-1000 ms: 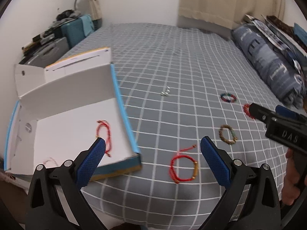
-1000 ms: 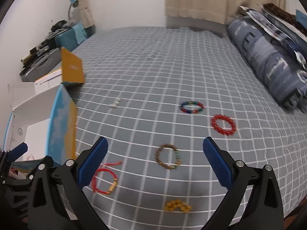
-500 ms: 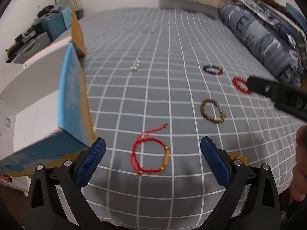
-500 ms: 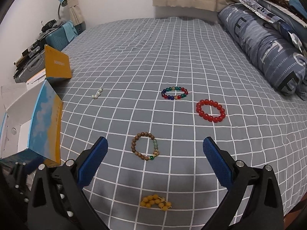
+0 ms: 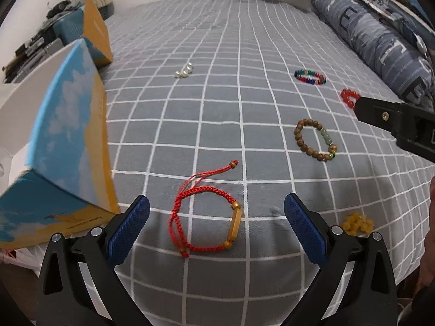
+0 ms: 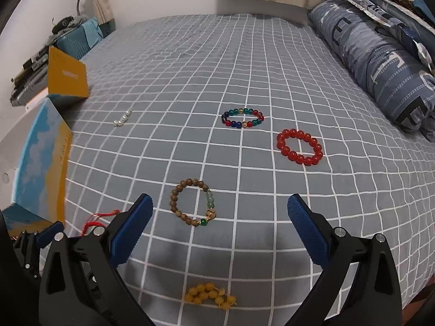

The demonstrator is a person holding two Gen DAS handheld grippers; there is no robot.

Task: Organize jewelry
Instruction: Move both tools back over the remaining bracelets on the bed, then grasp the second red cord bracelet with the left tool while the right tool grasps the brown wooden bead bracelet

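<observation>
My left gripper (image 5: 216, 226) is open, low over a red cord bracelet (image 5: 206, 217) with a gold tube bead that lies between its fingers. My right gripper (image 6: 220, 228) is open and empty, just in front of a brown wooden bead bracelet (image 6: 193, 206), which also shows in the left wrist view (image 5: 315, 140). On the grey checked bed lie a multicolour glass bead bracelet (image 6: 242, 118), a red bead bracelet (image 6: 299, 146), a yellow bead bracelet (image 6: 209, 297) and small white pearls (image 6: 123, 118). The open blue and orange box (image 5: 68, 141) stands at the left.
The grey checked bed sheet (image 6: 244, 62) stretches away to the curtain. A blue patterned pillow (image 6: 380, 62) lies along the right side. A teal case and clutter (image 6: 73, 38) sit beyond the bed's left edge. The bed's near edge is right below the grippers.
My left gripper has swung right from over the box and come down over the red cord bracelet. My right gripper has moved forward to the brown bracelet. Both stayed open.
</observation>
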